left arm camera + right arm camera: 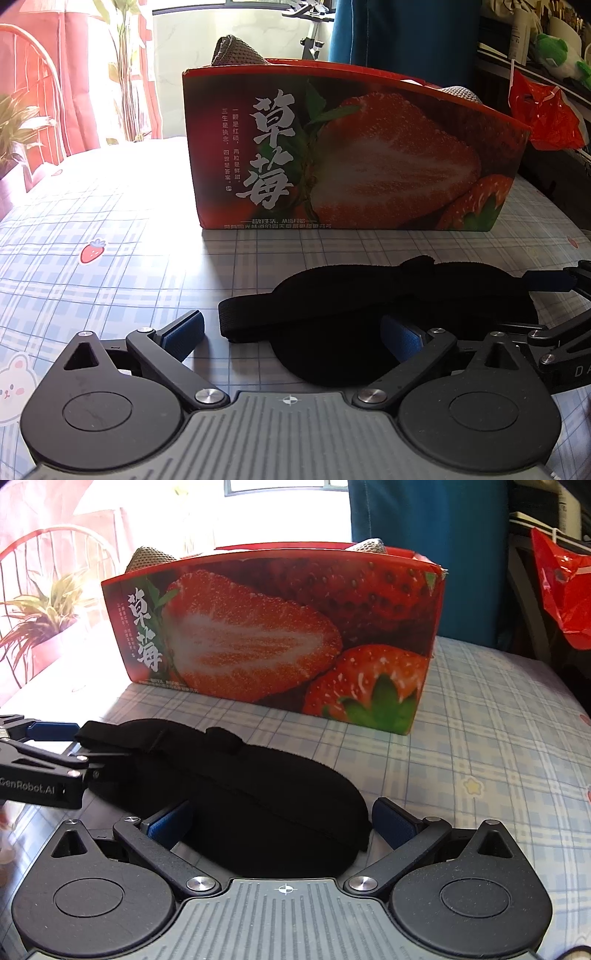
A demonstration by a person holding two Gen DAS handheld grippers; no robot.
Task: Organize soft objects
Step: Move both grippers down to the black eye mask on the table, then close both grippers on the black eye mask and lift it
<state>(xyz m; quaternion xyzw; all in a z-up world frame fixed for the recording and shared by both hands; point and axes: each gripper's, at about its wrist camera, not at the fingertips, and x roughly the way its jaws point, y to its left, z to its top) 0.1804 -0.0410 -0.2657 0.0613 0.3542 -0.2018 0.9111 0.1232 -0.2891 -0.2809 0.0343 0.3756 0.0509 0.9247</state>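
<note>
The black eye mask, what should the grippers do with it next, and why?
Probably close the right gripper on the black eye mask. Its fingers stand open on either side of the mask, which lies flat on the checked tablecloth. The strawberry box just behind already holds knitted things.

The strawberry box (273, 635) blocks the far side; bare tablecloth (480, 746) lies free to its right.

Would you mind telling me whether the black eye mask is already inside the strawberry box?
No, the eye mask lies on the checked tablecloth in front of the strawberry box.
</note>
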